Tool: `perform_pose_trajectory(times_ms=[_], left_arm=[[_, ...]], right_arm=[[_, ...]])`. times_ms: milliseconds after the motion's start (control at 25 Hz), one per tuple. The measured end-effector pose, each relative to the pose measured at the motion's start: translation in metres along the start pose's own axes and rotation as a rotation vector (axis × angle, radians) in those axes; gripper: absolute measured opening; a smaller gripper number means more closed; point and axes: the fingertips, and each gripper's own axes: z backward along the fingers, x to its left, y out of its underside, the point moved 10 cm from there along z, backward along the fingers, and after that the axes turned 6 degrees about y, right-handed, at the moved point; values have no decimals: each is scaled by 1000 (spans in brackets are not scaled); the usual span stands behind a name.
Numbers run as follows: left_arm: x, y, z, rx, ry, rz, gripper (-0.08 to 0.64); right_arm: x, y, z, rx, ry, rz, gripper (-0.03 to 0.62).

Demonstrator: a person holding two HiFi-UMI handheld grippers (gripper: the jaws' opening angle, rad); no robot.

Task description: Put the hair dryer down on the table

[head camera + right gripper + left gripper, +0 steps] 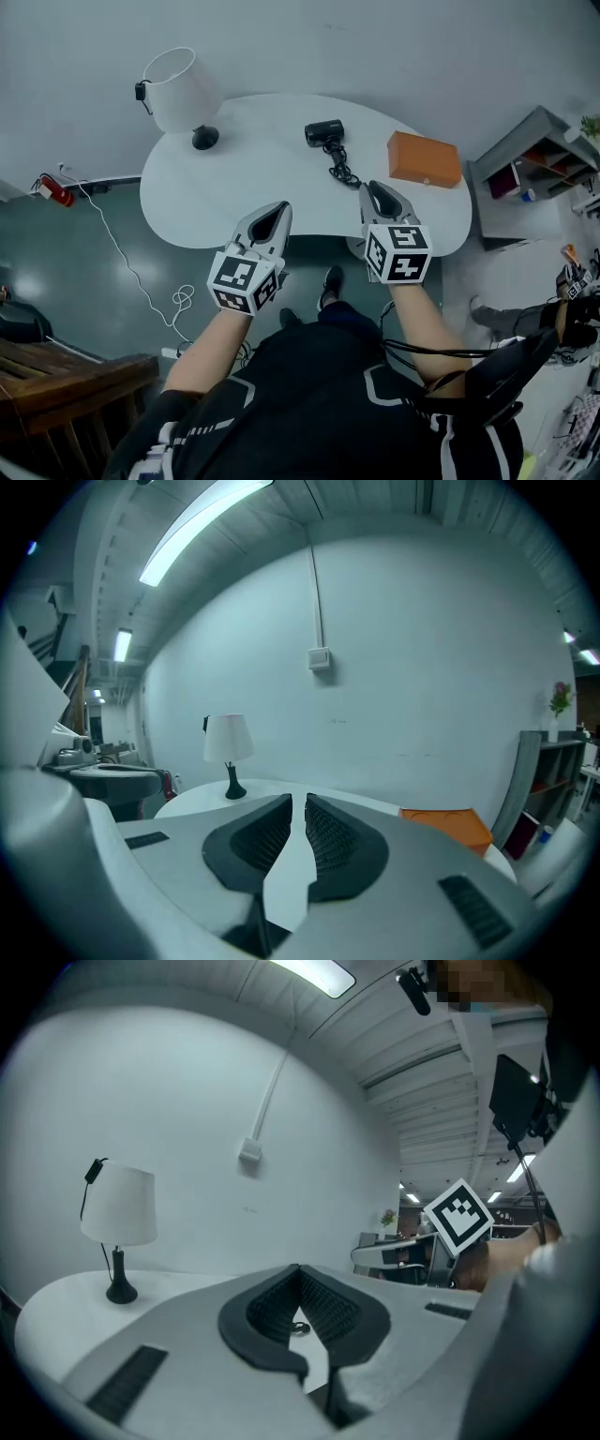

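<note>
Hair dryer [324, 133] lies on white table [244, 206], well apart from both tongs; left gripper [272, 217] pinched together, empty; right gripper [379, 197] narrow, thin slit, nothing between.

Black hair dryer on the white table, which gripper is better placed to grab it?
Right: the right gripper hovers nearer the black hair dryer, its coiled cord just ahead; the left gripper sits farther off.

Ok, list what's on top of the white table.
A white-shaded lamp, a black hair dryer with its cord, and an orange box. The left gripper and right gripper cover patches of the table near its front edge.
</note>
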Motion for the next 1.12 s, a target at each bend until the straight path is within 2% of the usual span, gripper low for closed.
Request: perform_pose_trajectory(times_ms=[200, 400, 520, 640, 1120], left_arm=[[-17, -16, -4, -25, 21, -64, 5], [-32, -28, -17, -28, -2, -121, 5], [-38, -35, -29, -20, 10, -108, 5], [-45, -42, -41, -35, -12, -85, 6], [-83, -50, -71, -40, -62, -88, 5]], right_arm=[[-6, -2, 21, -16, 18, -2, 54], [-23, -11, 29, -60, 19, -23, 46], [-38, -16, 31, -72, 14, -22, 41], [-55, -22, 33, -82, 3, -16, 40], [-108, -22, 39, -99, -37, -31, 28]])
